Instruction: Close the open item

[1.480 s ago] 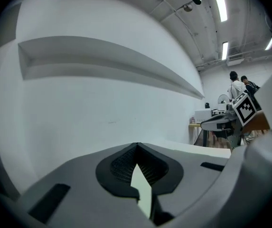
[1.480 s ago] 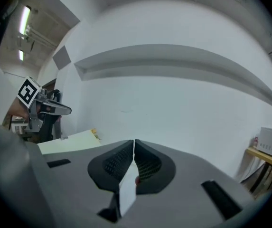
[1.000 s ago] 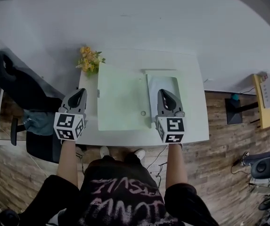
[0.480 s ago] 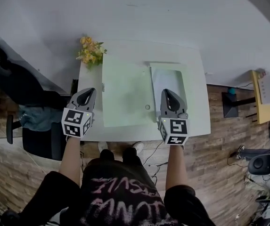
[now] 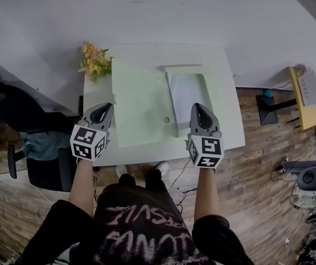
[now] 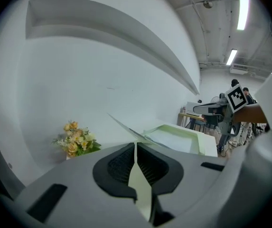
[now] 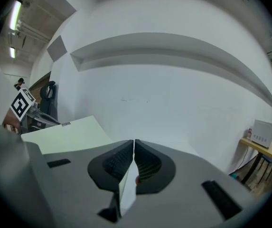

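A pale green folder lies open on the white table. Its cover is spread to the left, and its right half holds white sheets. A small round snap sits near the fold. My left gripper hovers over the table's front left corner, just left of the cover, shut on nothing. My right gripper hangs over the near end of the white sheets, also shut and empty. In the left gripper view the shut jaws point toward the folder. The right gripper view shows the green cover at left.
A bunch of yellow flowers stands at the table's back left corner. A dark office chair is left of the table, and a small yellow side table with a white device is to the right. A white wall rises behind the table.
Both grippers have drawn slightly back toward the table's front edge, and the left one has shifted right, nearer the cover. Both stay shut. The folder has not moved.
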Available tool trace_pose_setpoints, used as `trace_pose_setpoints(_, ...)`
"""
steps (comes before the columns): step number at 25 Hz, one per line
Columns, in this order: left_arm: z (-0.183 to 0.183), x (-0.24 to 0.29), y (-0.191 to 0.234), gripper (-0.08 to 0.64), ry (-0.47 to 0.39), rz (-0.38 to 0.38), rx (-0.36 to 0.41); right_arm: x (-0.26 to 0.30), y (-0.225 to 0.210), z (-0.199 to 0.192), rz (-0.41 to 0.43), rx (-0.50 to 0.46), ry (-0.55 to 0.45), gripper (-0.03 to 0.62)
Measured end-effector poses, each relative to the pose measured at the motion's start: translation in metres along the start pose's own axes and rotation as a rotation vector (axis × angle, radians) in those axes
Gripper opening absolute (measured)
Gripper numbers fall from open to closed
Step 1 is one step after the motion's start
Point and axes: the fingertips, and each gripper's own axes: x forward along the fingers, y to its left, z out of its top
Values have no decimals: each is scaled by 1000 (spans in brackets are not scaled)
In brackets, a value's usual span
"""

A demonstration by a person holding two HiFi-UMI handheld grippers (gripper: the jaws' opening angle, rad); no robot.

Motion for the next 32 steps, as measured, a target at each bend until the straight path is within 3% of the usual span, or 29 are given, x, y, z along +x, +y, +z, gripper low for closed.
trace_pose_setpoints(12, 56, 29, -59, 15, -110, -110, 151, -24, -40, -2, -68, 43, -31, 26)
trace_pose_setpoints(21, 87, 67, -119, 15, -157, -230, 181, -59, -91, -15, -158, 49, -24, 26)
trace_pose_setpoints(32, 103, 125, -200, 15, -146, -370, 230, -107, -166, -44, -304, 114, 12, 26)
